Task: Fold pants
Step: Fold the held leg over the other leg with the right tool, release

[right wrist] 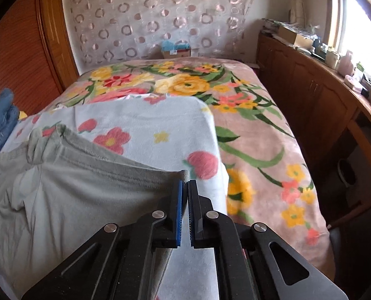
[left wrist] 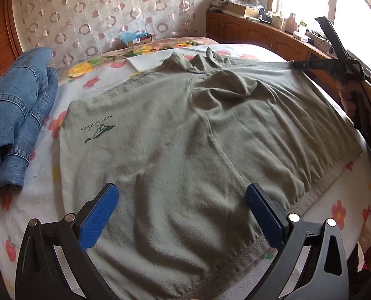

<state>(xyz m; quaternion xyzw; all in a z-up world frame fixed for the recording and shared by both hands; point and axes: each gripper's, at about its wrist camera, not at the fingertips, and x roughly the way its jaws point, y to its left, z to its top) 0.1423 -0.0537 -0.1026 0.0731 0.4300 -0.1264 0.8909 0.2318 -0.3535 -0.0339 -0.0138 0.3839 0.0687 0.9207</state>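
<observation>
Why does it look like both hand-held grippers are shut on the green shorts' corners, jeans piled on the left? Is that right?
Not quite. Only the right hand-held gripper is shut on a corner of the green shorts. The left hand-held gripper is open, its blue pads spread wide over the fabric, as the left wrist view shows. The jeans are indeed piled on the left.

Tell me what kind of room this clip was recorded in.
Most likely a home bedroom: the grey-green pants lie on a bed with a floral blanket, wooden cabinets run under the window, and a patterned curtain hangs behind.
</observation>
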